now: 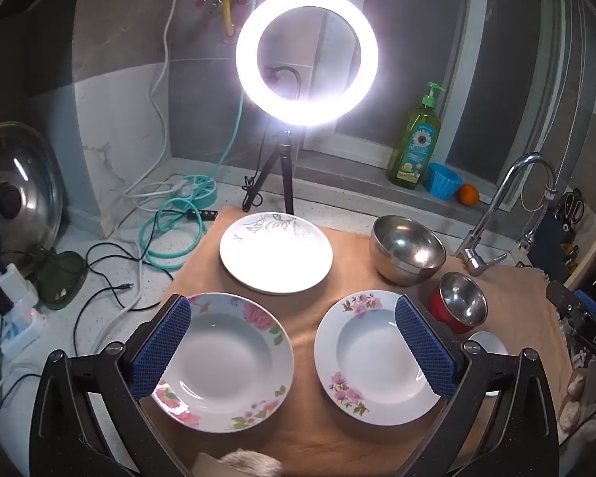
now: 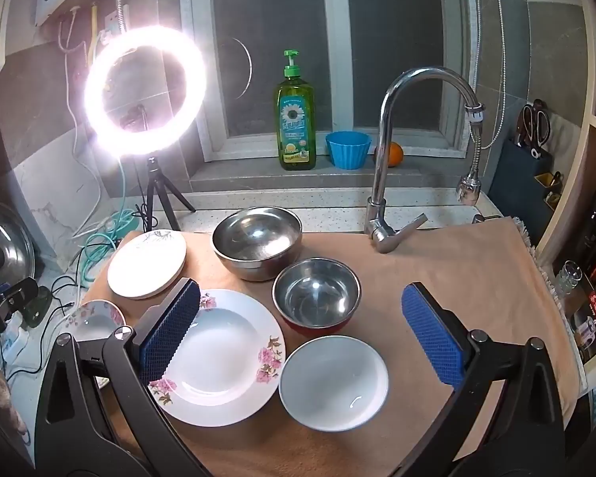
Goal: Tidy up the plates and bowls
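On the tan cloth (image 2: 437, 262), all dishes lie separate, none stacked. Landmark: large steel bowl (image 2: 257, 244). Just in front of it sits the red-sided steel bowl (image 2: 317, 298); nearer still, the white bowl (image 2: 333, 381); beside that, a floral plate (image 2: 218, 357). Left gripper (image 1: 294, 353) and right gripper (image 2: 302, 338) hover spread wide, empty. Judgement: begin by nesting bowls; pinch one rim squarely, lift level, lower gently to avoid clatter.
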Tool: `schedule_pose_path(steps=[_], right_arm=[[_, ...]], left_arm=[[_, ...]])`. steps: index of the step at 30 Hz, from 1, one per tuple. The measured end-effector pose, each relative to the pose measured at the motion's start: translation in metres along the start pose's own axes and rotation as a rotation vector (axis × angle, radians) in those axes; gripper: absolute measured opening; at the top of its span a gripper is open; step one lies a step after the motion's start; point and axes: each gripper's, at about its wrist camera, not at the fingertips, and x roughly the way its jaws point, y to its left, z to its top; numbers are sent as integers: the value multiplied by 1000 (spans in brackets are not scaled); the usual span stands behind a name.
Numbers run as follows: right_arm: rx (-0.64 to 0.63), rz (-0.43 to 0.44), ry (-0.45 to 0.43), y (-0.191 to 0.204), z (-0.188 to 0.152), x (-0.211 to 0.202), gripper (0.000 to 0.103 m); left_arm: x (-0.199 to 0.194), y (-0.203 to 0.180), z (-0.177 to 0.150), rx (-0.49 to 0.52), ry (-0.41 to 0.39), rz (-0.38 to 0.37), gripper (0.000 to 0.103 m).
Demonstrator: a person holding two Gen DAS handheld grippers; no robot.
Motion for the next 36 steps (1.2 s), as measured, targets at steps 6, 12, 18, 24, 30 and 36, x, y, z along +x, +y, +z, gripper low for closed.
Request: schedule_pose_path(steps=[6, 12, 18, 24, 30, 36], right_arm=[[-1, 2, -6, -1, 4, -2, 103], [-1, -3, -14, -7, 7, -4, 103], [-4, -12, -32, -5, 8, -4, 103], [-1, -13, -31, -3, 7, -3, 103], [-1, -14, -30, -3, 7, -3, 103], [-2, -15, -24, -2, 4, 0, 103]], left_arm=[[-10, -2, -5, 11, -27, -19, 102], [-4, 3, 3, 6, -25, -13, 102], [1, -3, 5, -6, -18, -10, 102], [3, -6, 4, -1, -16, -14, 102], [4, -5, 5, -5, -14, -16, 102], [6, -4, 4, -9, -9, -18, 102]])
